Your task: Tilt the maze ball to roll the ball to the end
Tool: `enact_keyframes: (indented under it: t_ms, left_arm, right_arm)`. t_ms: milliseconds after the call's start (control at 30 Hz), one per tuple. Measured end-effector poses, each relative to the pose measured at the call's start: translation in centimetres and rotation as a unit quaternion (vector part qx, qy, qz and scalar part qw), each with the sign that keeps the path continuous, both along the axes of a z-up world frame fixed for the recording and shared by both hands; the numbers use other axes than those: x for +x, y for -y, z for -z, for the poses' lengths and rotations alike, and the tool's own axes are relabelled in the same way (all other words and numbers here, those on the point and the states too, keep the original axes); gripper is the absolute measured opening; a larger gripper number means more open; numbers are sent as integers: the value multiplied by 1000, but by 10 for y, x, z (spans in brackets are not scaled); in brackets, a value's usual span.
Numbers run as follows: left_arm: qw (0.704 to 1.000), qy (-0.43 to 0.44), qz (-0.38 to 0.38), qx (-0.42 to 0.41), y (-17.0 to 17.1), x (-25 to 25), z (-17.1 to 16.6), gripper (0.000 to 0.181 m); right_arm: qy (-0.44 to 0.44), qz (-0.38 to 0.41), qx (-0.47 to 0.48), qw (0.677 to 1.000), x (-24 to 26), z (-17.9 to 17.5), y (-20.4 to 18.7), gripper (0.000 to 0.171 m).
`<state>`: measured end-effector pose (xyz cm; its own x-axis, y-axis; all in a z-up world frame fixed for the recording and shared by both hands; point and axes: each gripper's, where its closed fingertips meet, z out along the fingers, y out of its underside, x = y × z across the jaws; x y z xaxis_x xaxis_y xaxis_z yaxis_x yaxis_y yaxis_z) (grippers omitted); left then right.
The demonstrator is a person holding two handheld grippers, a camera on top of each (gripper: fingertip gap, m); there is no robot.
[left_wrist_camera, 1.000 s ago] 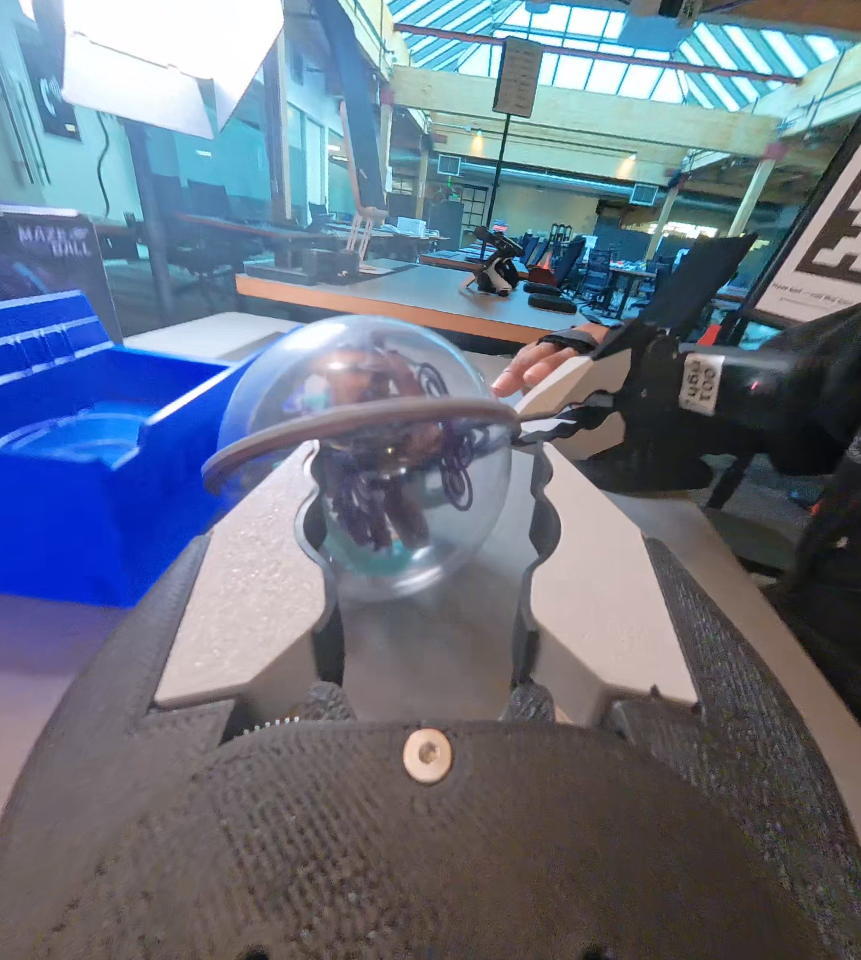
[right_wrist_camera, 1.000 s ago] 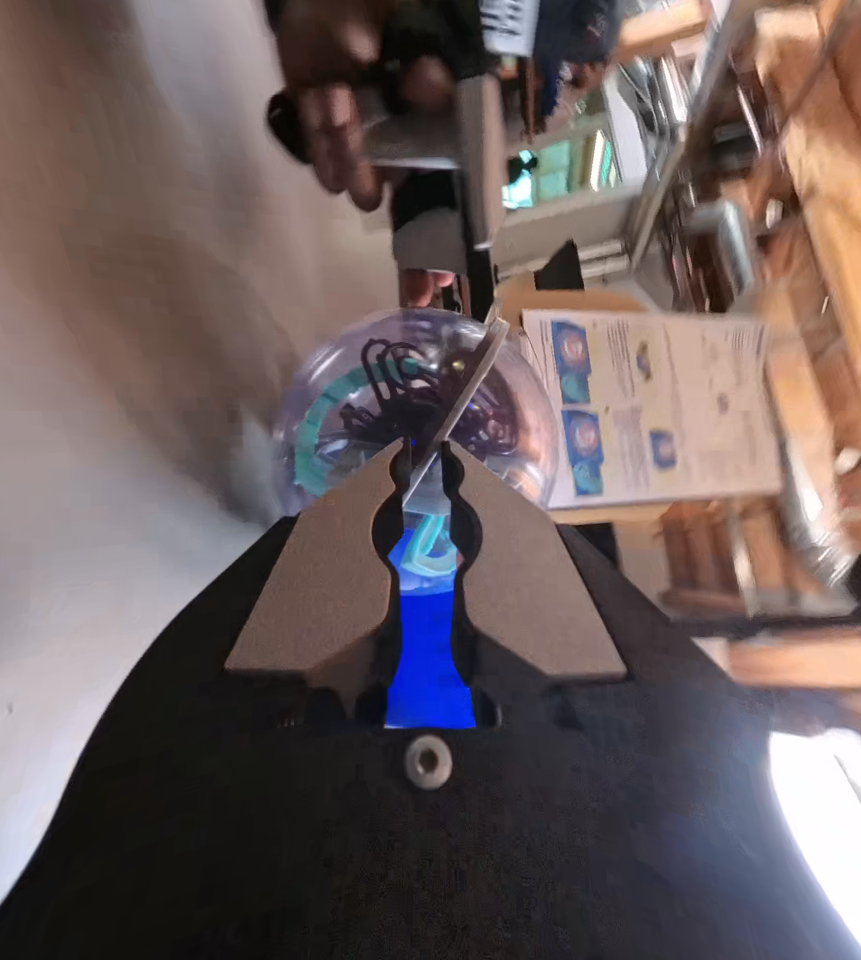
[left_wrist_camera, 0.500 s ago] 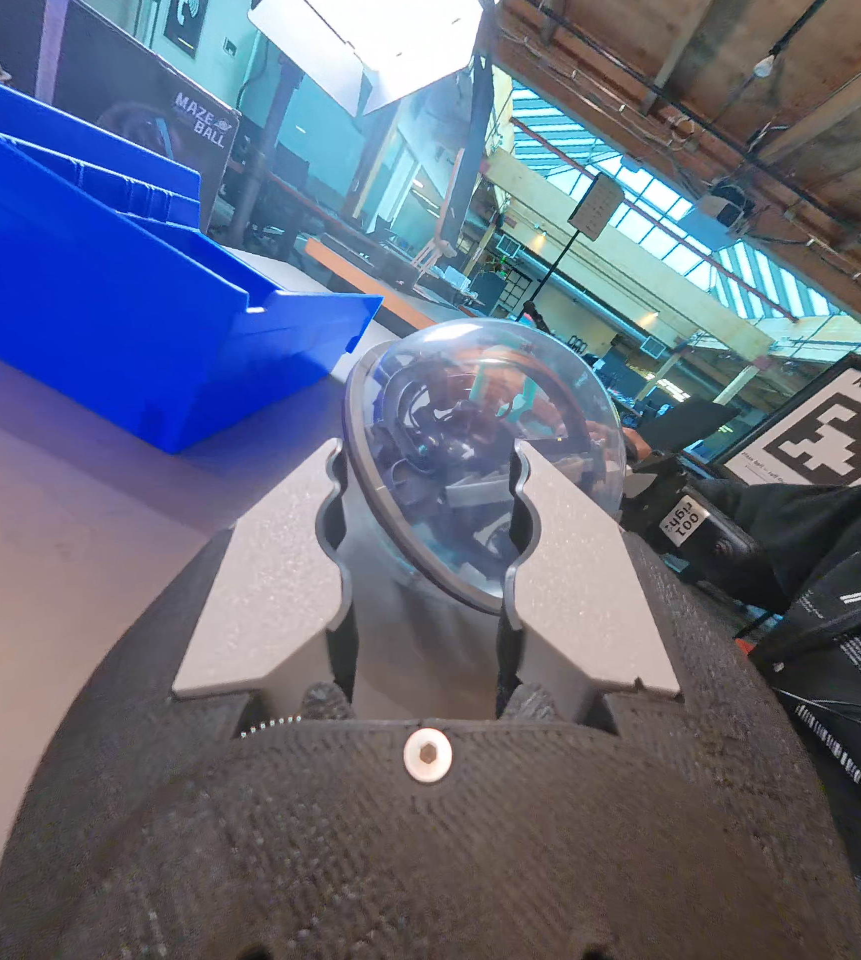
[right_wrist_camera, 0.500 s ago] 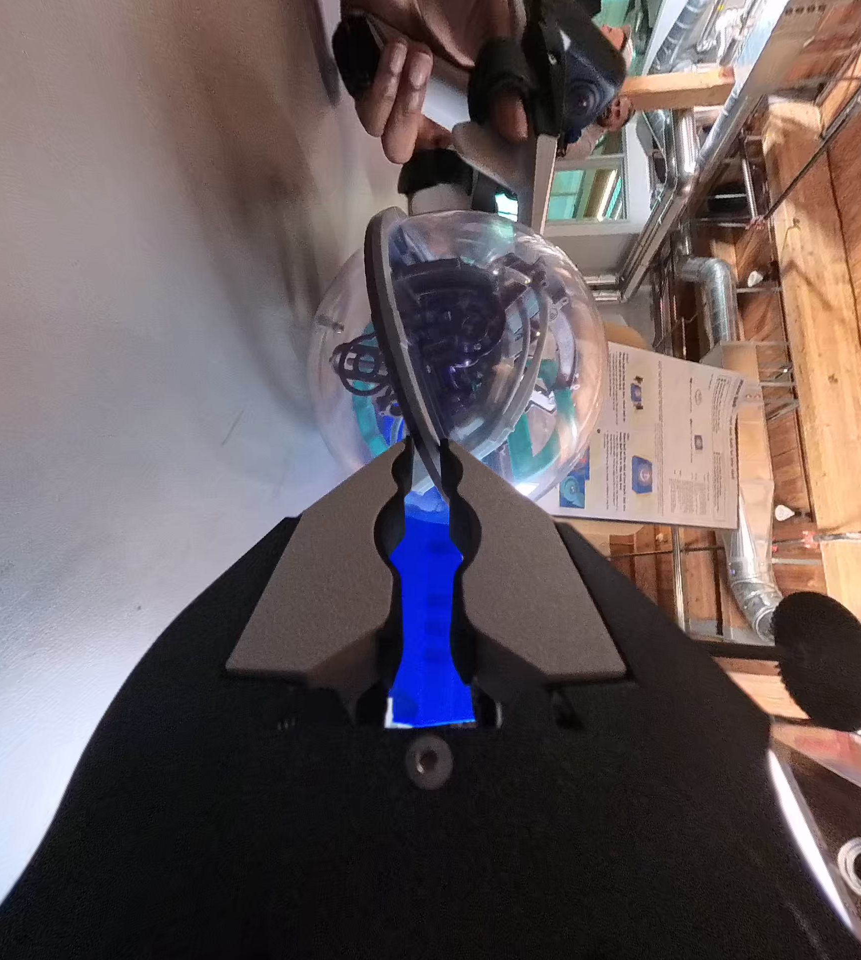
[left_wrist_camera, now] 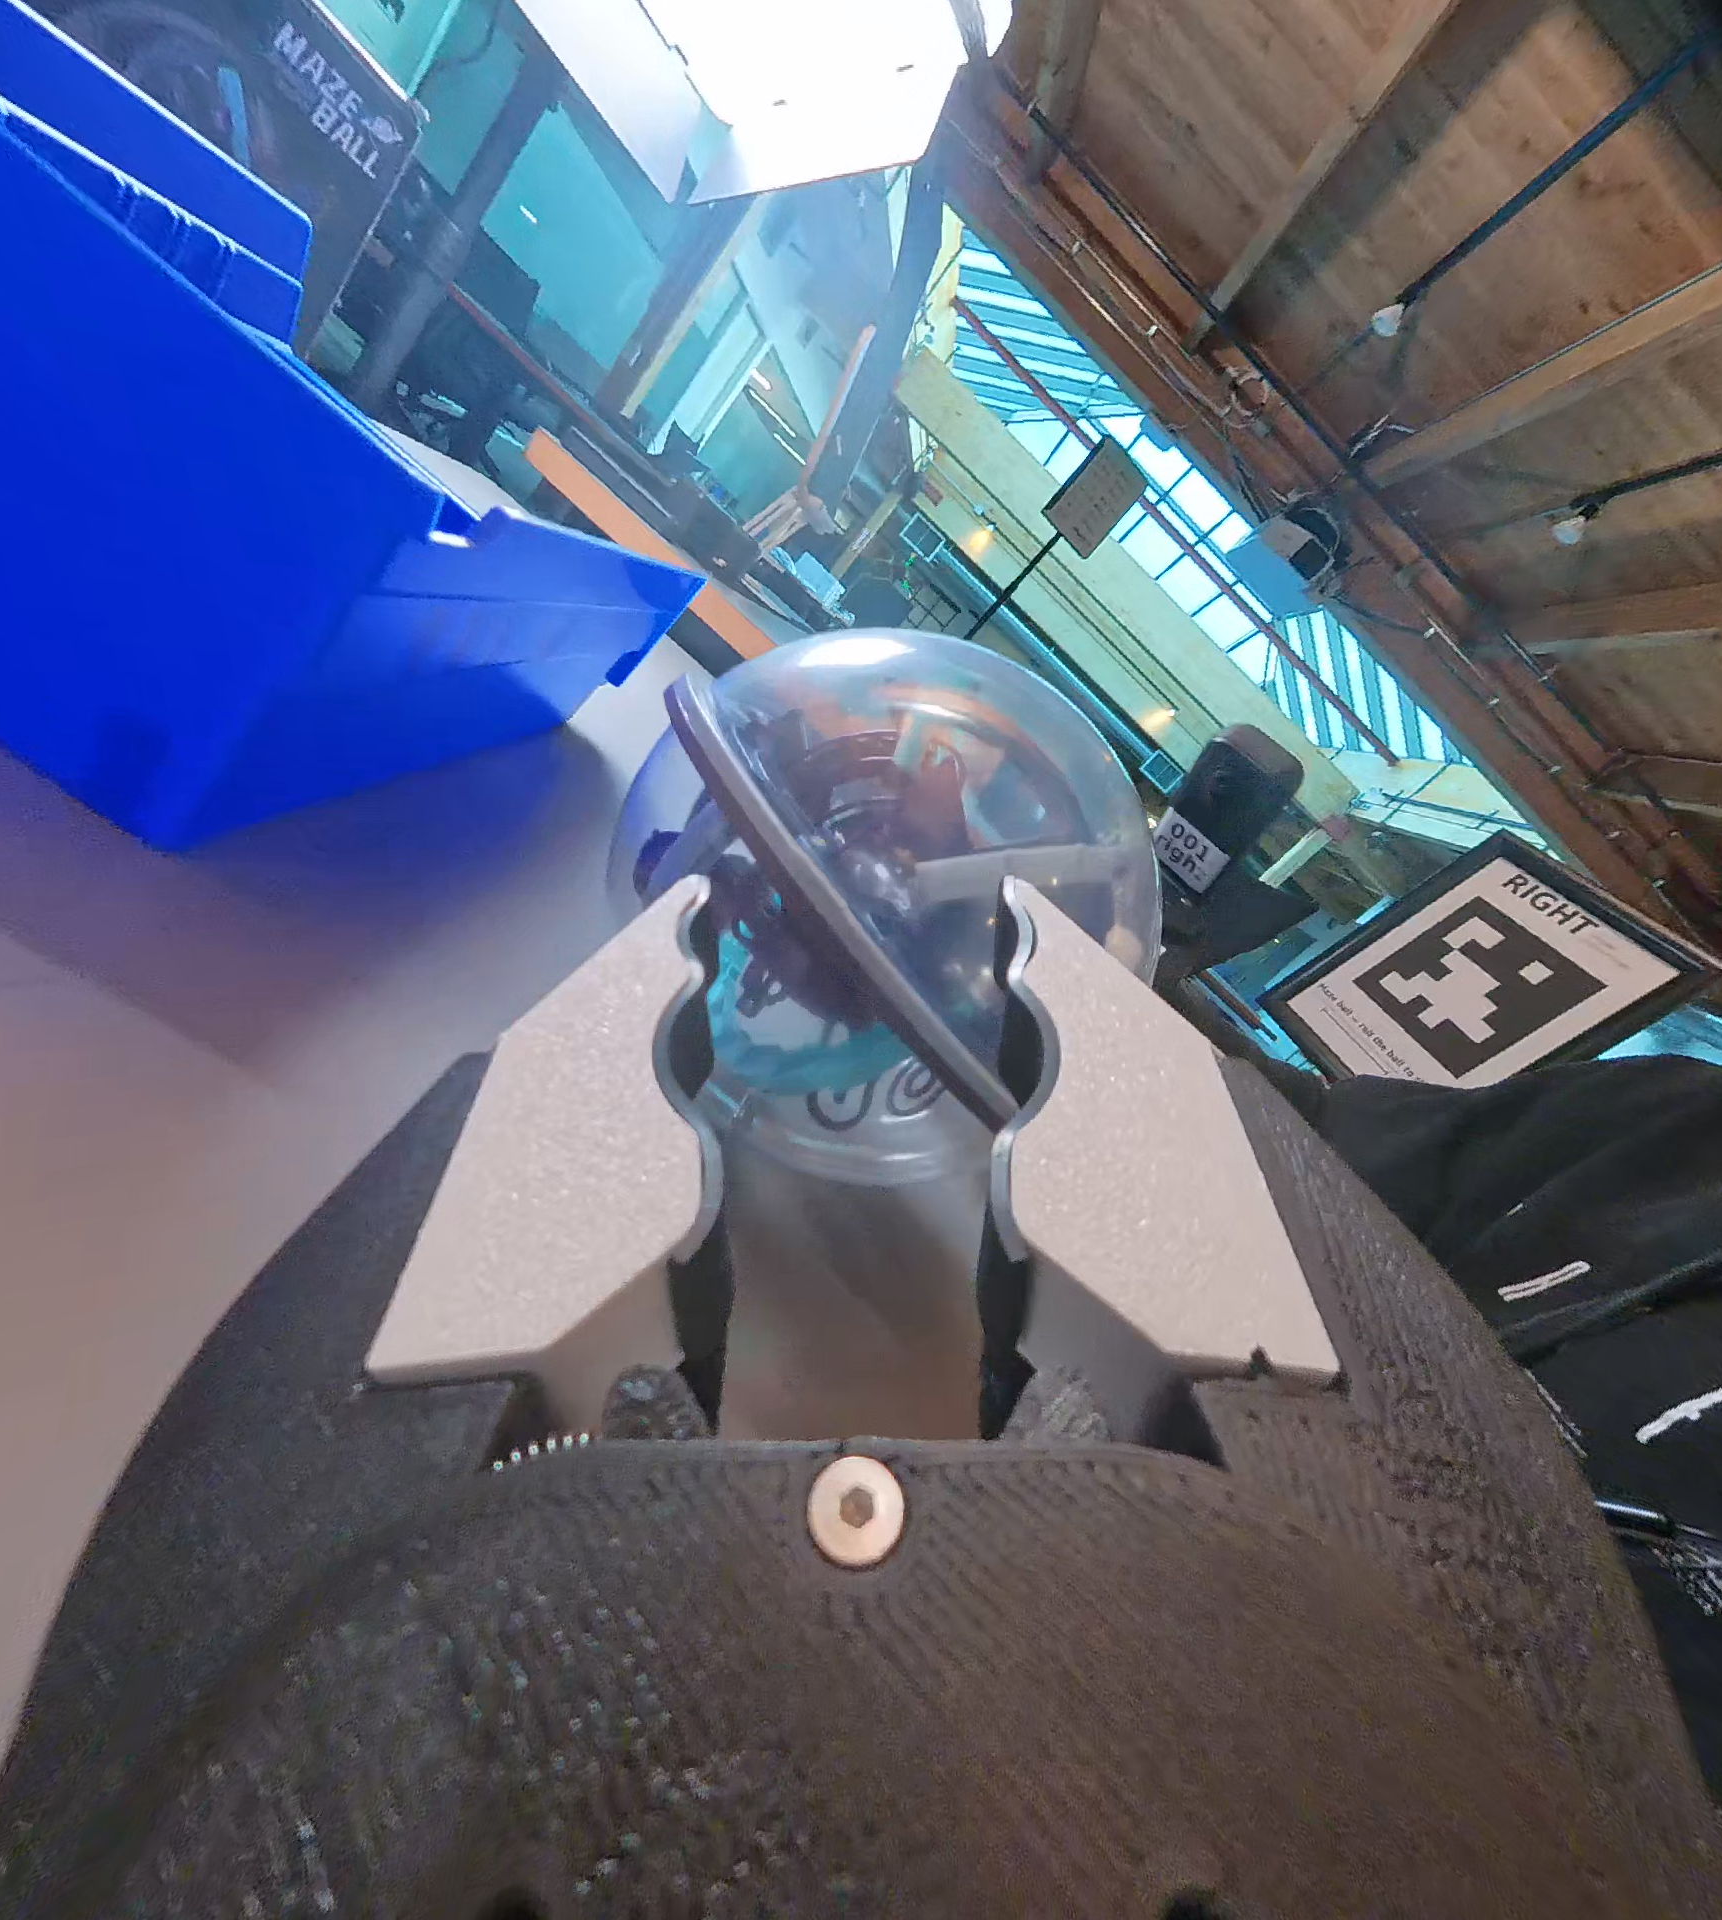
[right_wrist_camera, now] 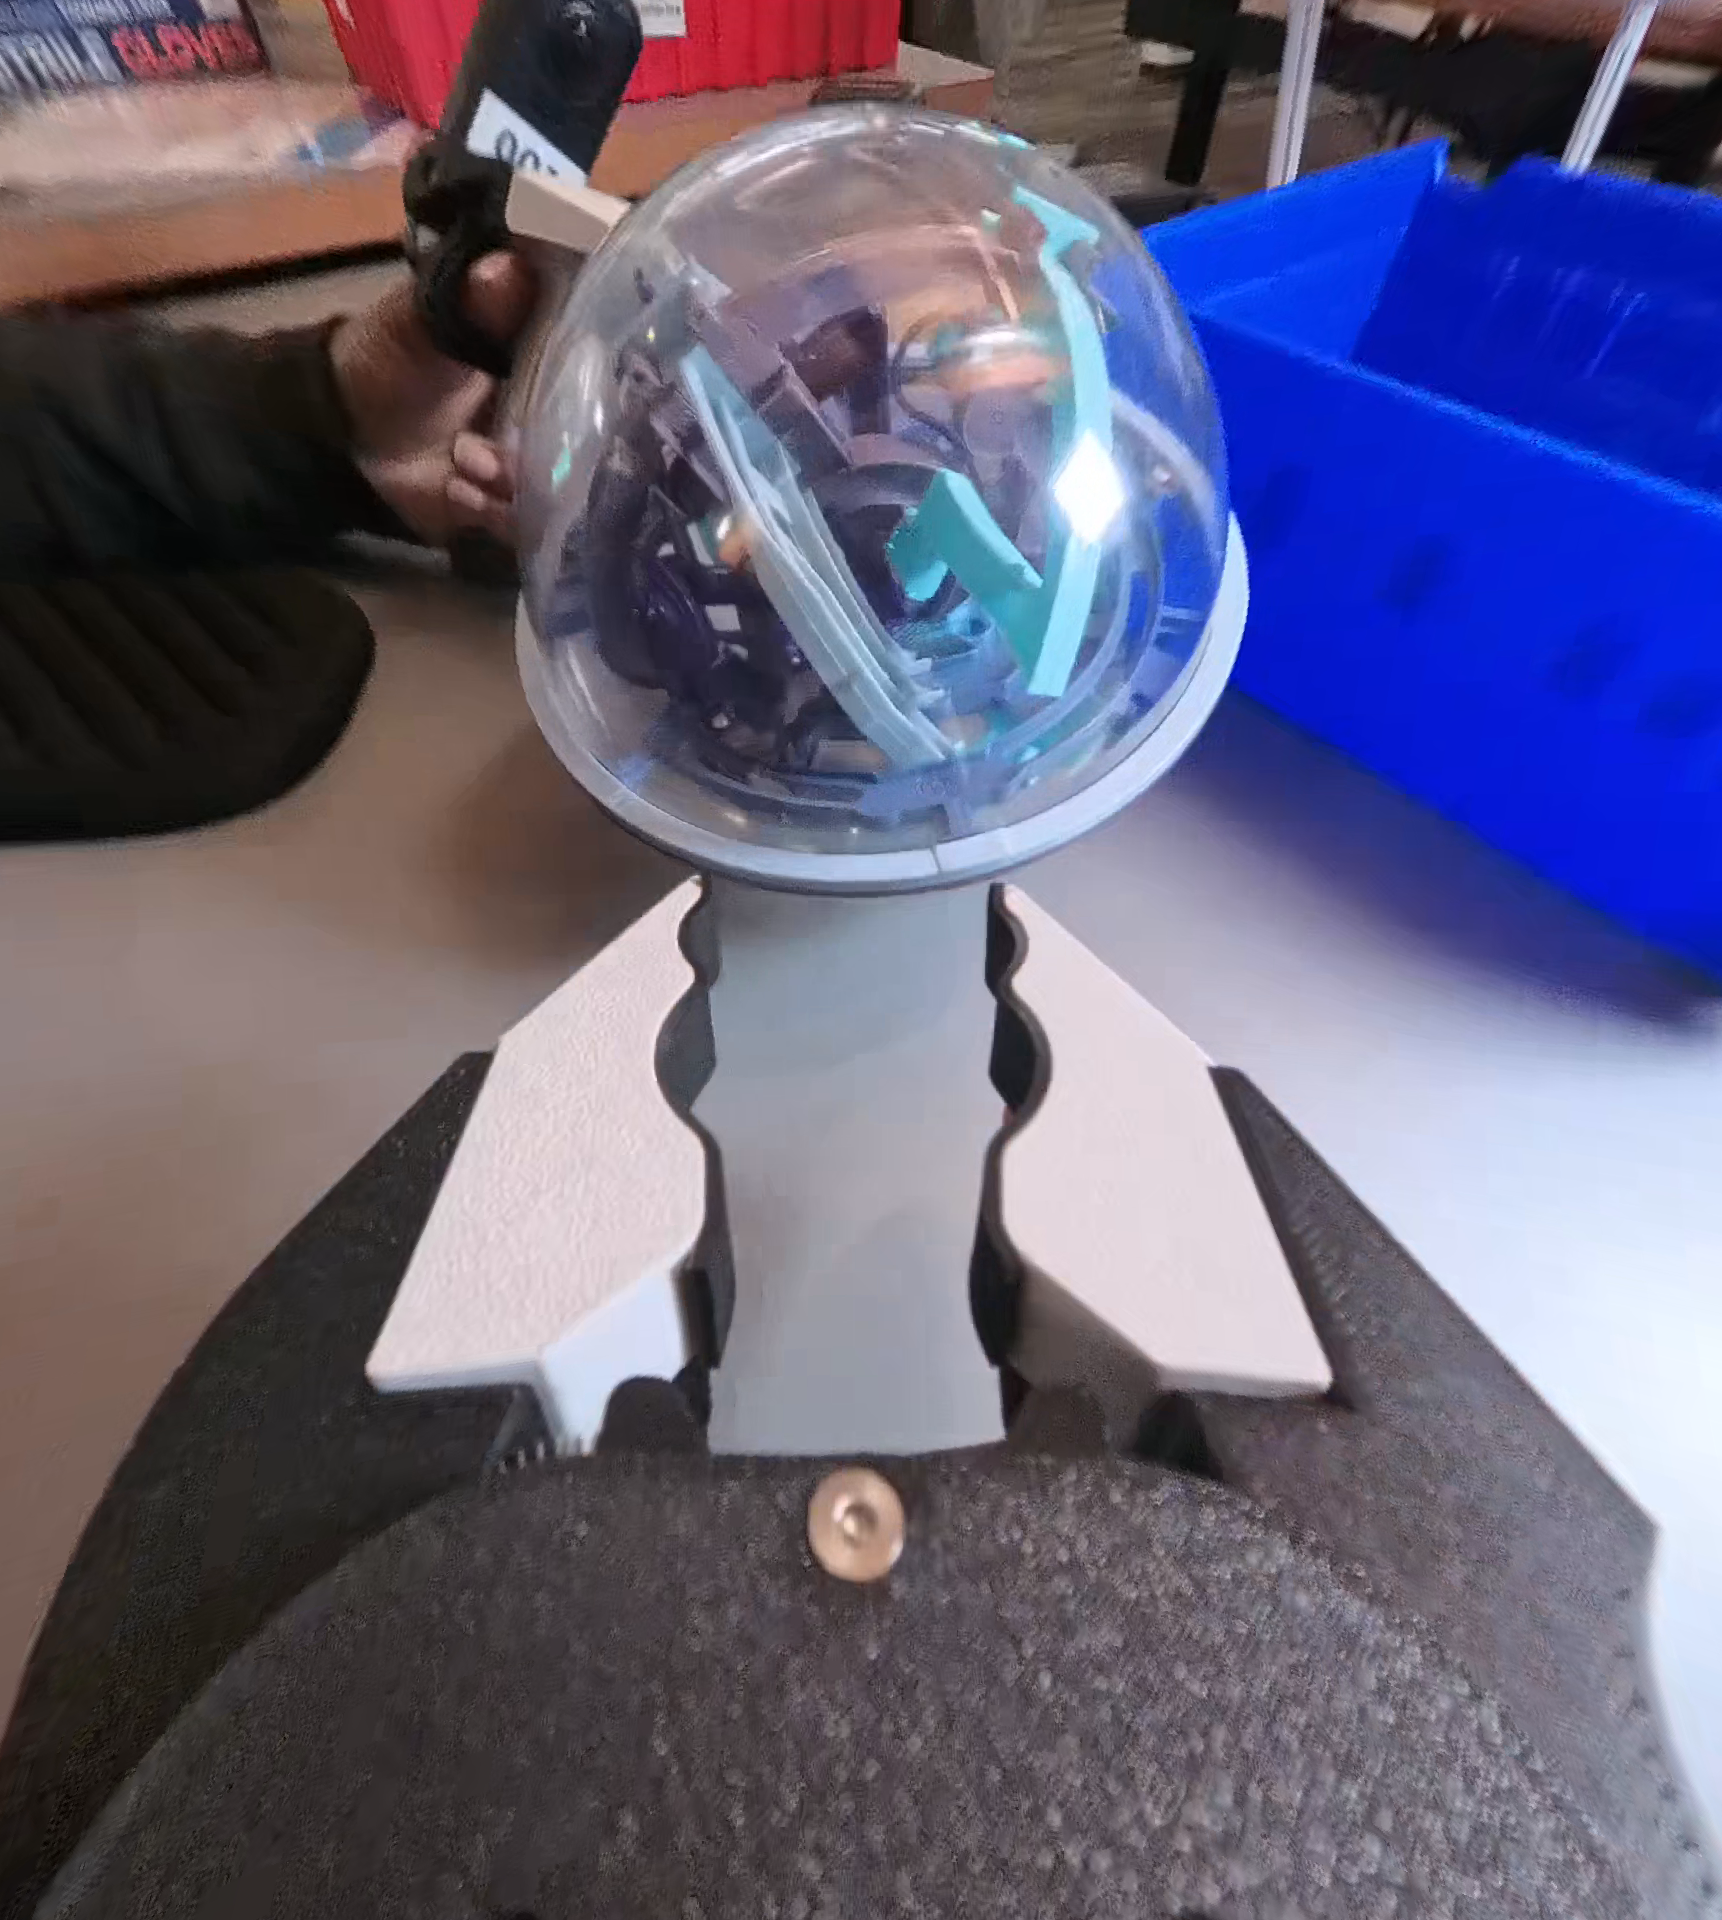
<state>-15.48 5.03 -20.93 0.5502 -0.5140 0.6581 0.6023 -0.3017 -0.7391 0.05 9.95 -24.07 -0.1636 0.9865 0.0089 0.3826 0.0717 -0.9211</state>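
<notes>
The maze ball (left_wrist_camera: 883,904) is up off the surface (left_wrist_camera: 109,1091), caught between the two grippers and tipped hard, its grey rim band running from eleven o'clock down to five o'clock in the left wrist view. The left gripper (left_wrist_camera: 849,940) has its jaws pressed in on the sphere's lower half, one on each side, the rim band wedged against the right-hand one. That is a firm clasp, by the look of it.

Over to the right gripper (right_wrist_camera: 849,899): its jaws stand apart with bare surface showing between them, tips just under the rim band of the maze ball (right_wrist_camera: 872,488). Whether they touch the band or merely sit beneath it, I cannot tell.

At two o'clock from the sphere in the right wrist view sits the blue bin (right_wrist_camera: 1522,540). At ten o'clock a hand (right_wrist_camera: 421,416) grips the other tool's handle.

The small ball inside? Lost among teal and purple tracks, so progress is anyone's guess.

The danger, as I judge it: smooth clear plastic in a two-point clasp. Tilt sharply and the sphere could twist in the jaws or pop free and roll. A jerk may also knock the small ball off its track, forcing a restart.
</notes>
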Motion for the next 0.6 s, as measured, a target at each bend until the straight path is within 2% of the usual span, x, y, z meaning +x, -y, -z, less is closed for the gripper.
enact_keyframes:
  t_ms: [100,333,600]
  left_arm:
    - [1000,-15,7,-8,-2,9,4,38]
    - [999,-31,5,-6,-1,17,4,23]
    - [998,-59,32,-8,8,26,8,17]
  right_arm:
    - [-27,2,-37,999,-6,-4,-3,47]
    - [-38,-1,2,999,-15,-2,-8,42]
    - [-51,-1,17,999,-13,0,-12,43]
